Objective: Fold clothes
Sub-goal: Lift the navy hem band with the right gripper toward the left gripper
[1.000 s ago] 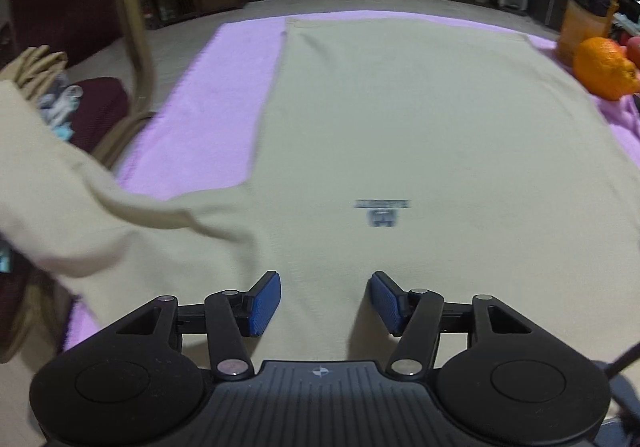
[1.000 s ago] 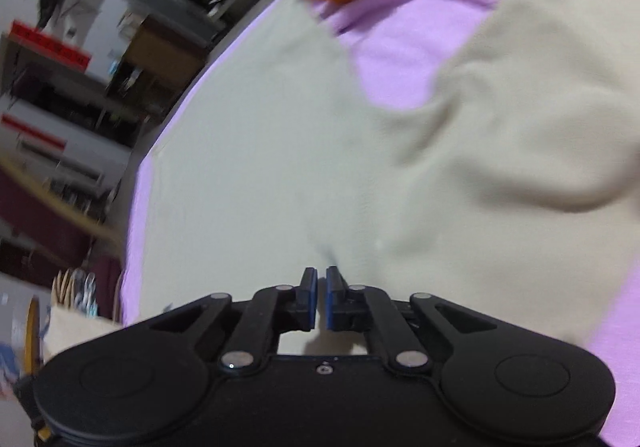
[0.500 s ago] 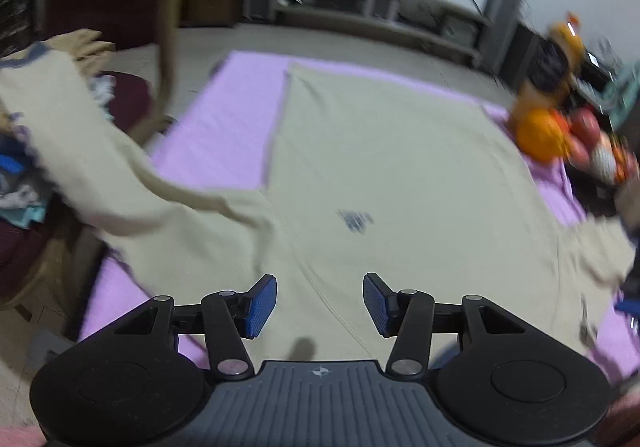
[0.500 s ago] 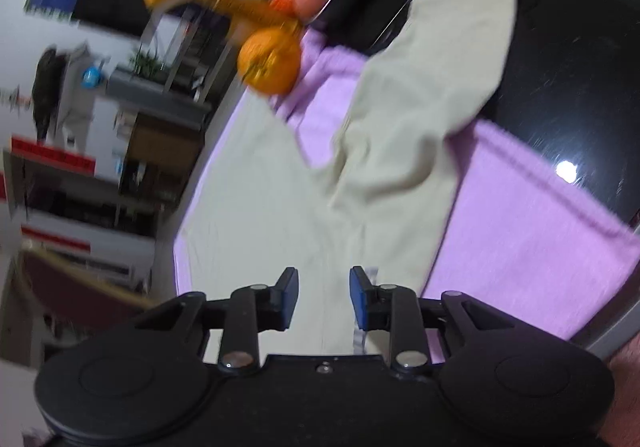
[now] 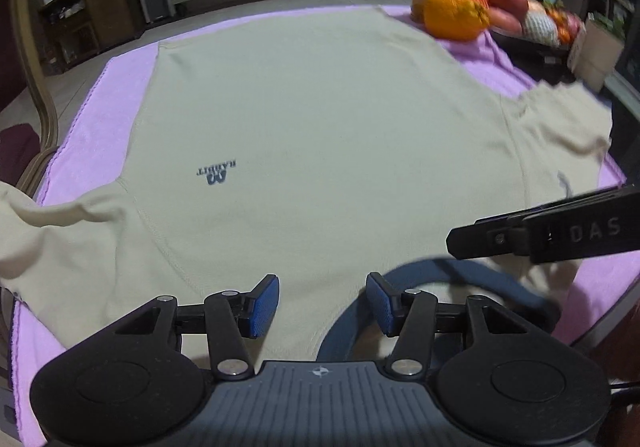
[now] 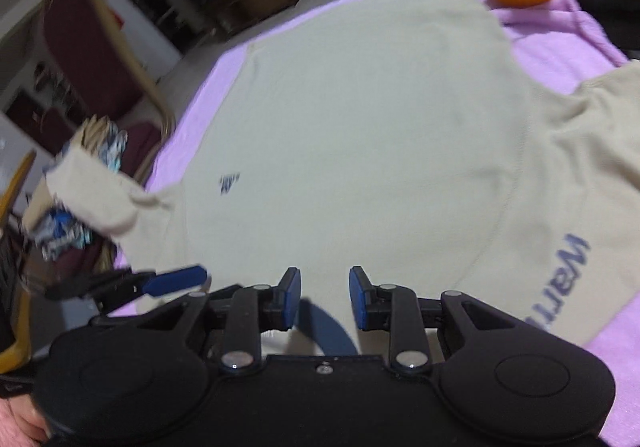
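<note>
Both the left gripper (image 5: 322, 305) and right gripper (image 6: 324, 297) hover spread above the flat shirt's (image 5: 320, 135) collar (image 5: 440, 279), left jaws opening; next, pinch shoulders to fold.

Dim indoor light, fisheye warp, edges prob. motion-blurred.

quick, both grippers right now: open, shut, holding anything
Left gripper: jaws opening, nothing between them, above the beige sweatshirt.
Right gripper: open, holding nothing, over the sweatshirt's collar.

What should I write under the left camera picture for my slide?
Open left gripper above the navy collar of a beige sweatshirt spread on a purple towel.
</note>
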Demonstrator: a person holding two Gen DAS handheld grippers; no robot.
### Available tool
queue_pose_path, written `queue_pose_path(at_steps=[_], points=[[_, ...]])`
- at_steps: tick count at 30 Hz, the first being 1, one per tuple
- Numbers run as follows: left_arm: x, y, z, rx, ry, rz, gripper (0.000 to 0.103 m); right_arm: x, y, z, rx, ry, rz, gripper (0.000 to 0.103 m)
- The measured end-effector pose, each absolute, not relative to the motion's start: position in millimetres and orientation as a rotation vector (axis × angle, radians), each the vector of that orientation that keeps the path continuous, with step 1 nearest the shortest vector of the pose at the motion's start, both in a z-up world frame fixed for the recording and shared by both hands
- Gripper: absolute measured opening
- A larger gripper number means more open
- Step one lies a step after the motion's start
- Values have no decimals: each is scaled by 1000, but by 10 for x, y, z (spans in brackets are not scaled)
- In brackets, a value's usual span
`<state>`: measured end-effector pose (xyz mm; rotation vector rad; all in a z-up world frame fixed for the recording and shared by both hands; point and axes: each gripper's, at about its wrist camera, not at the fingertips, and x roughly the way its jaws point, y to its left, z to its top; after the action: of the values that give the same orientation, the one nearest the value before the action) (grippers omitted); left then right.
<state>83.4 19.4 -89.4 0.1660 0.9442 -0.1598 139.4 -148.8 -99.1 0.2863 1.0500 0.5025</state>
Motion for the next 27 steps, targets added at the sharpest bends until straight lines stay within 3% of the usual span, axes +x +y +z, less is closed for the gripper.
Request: queue_pose_path(at_steps=[6,10,14,20,27], points=[[536,157,-897,284,969,-155,54,1171,-1551,-1005,191,1107,509,26],[311,103,-820,320,960,-197,45,987,-1739,-991,228,1147,477,27],[264,89,-660,257,919,-255,51,832,-1862,-888,249,1139,443,30],[492,104,-345,104,855,-243,51,983,-2340,-443,452,958,357,34],[685,-325,-68,115,784,-273,51,1230,-3191,176,629,677,210,36]])
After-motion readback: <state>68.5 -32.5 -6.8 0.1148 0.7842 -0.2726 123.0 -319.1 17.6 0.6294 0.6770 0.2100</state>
